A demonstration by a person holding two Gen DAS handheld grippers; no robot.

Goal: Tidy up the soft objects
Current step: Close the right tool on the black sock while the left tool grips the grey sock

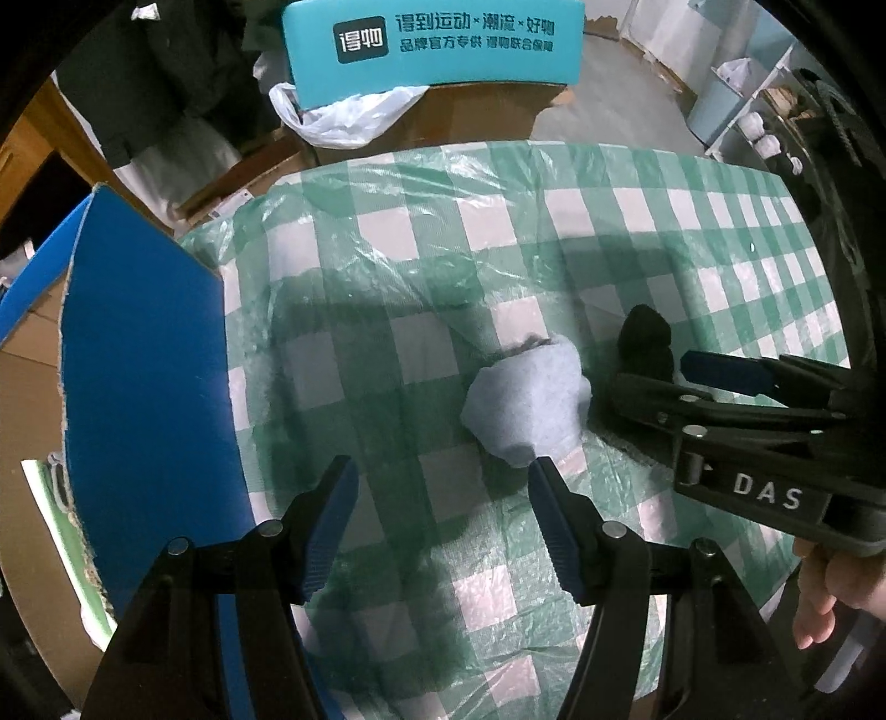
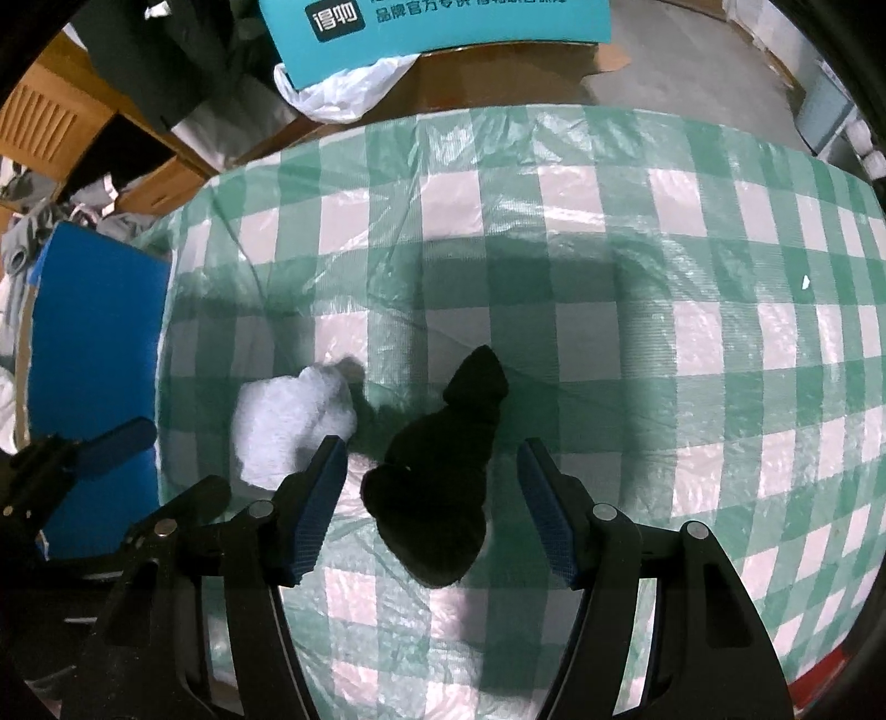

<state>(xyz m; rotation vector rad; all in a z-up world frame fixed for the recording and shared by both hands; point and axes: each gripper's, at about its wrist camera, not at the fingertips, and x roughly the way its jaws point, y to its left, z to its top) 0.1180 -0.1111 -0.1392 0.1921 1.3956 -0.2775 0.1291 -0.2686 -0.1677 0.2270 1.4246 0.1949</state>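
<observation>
A pale blue-grey bundled sock (image 1: 526, 404) lies on the green-and-white checked tablecloth (image 1: 637, 221); it also shows in the right wrist view (image 2: 288, 426). A black bundled sock (image 2: 443, 476) lies just right of it, partly hidden by the right gripper in the left wrist view (image 1: 645, 335). My left gripper (image 1: 440, 479) is open, just short of the pale sock. My right gripper (image 2: 432, 459) is open, its jaws on either side of the black sock, not closed on it. The right gripper also shows in the left wrist view (image 1: 670, 374).
A blue cardboard box (image 1: 144, 387) stands at the table's left edge, also in the right wrist view (image 2: 88, 354). A teal box (image 1: 432, 39) and a white plastic bag (image 1: 343, 113) sit beyond the far edge. Shelving stands far right.
</observation>
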